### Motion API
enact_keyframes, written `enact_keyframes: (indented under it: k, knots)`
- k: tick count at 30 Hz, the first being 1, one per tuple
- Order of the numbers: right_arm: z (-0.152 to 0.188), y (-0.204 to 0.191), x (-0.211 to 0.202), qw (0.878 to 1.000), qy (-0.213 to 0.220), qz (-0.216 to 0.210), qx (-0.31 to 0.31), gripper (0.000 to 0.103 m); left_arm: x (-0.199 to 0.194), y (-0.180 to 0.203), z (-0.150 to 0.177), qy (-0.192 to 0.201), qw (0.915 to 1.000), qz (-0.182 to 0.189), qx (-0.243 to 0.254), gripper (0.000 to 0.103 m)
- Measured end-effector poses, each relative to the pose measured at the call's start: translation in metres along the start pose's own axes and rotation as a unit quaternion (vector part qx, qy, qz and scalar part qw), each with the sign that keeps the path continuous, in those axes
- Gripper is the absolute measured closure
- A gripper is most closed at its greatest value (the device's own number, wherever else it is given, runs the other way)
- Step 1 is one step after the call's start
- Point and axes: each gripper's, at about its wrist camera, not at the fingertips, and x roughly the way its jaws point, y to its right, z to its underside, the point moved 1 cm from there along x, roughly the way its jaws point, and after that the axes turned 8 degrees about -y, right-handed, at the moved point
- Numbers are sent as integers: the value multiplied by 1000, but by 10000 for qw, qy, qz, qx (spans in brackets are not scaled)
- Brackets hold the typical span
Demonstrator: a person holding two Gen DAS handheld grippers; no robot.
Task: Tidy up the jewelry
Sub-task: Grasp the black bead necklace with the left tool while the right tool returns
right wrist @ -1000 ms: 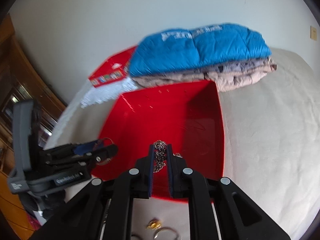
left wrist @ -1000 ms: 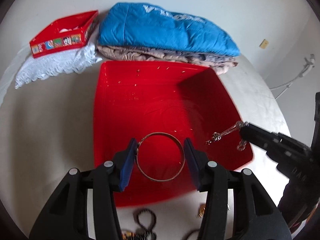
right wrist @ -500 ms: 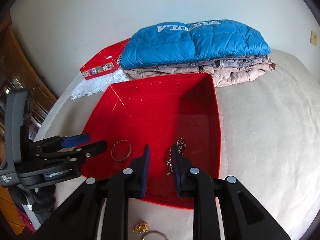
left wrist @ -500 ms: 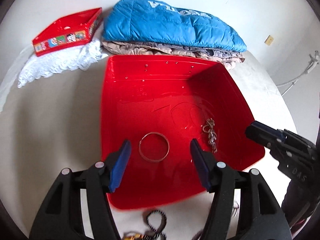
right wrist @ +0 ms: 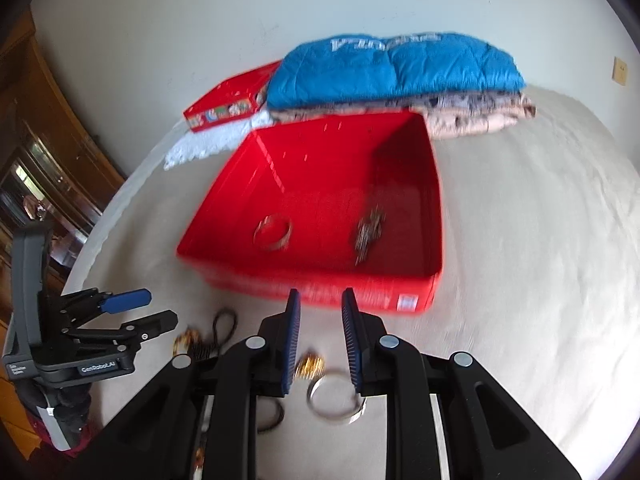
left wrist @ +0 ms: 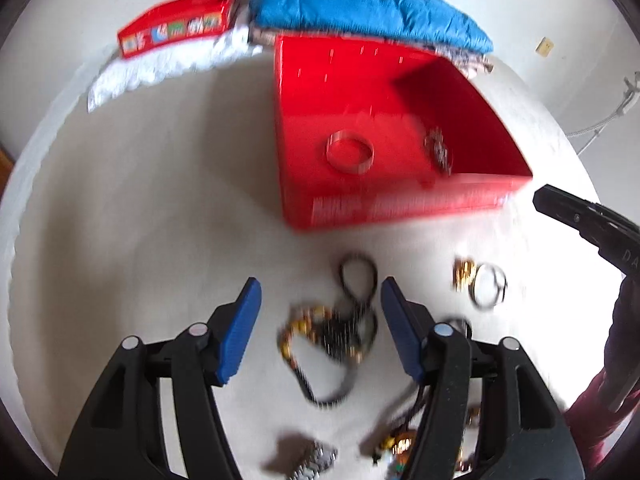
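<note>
The red bin [left wrist: 400, 204] [right wrist: 248, 278] holds a thin metal bangle [left wrist: 349, 153] [right wrist: 273, 234] and a crumpled chain [left wrist: 439, 153] [right wrist: 367, 233]. My left gripper [left wrist: 320, 296] [right wrist: 138, 312] hovers in front of the bin, its jaws opening and empty, above a tangle of dark and gold beaded necklaces [left wrist: 328, 332]. My right gripper [right wrist: 321, 304] [left wrist: 560, 208] stands narrowly open with nothing between its pads. Just below it lie a gold trinket [right wrist: 309, 366] [left wrist: 464, 274] and a silver ring-shaped bangle [right wrist: 334, 400] [left wrist: 488, 285].
Behind the bin a blue padded jacket [left wrist: 368, 4] [right wrist: 392, 68] lies on folded clothes. A small red printed box [left wrist: 176, 28] [right wrist: 228, 108] sits on white lace [left wrist: 160, 68]. More jewelry [left wrist: 396, 444] lies near the front edge. A wooden cabinet [right wrist: 48, 148] stands at the left.
The left gripper let go of the bangle and the right let go of the chain; both now lie in the bin. Both grippers pulled back to the loose jewelry in front.
</note>
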Motion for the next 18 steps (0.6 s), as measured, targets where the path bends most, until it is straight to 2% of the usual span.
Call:
enact_keyframes:
  k: [1, 2, 6, 11, 18]
  knots:
    - [5, 0, 1, 10000, -35, -14, 24, 81, 3, -2, 7, -51, 9999, 67, -71, 27]
    - [11, 0, 3, 10000, -67, -32, 43, 81, 6, -3, 12, -77, 9998, 100, -129, 25]
    - [27, 3, 11, 9997, -154, -121, 164, 80, 19, -1, 27, -195, 9995, 109, -206, 19]
    - [32, 8, 15, 9995, -168, -112, 239, 79, 39, -4, 27, -380, 9983, 67, -436, 19]
    - [32, 9, 23, 9993, -275, -112, 209, 74, 47, 1, 23, -419, 9982, 39, -423, 18]
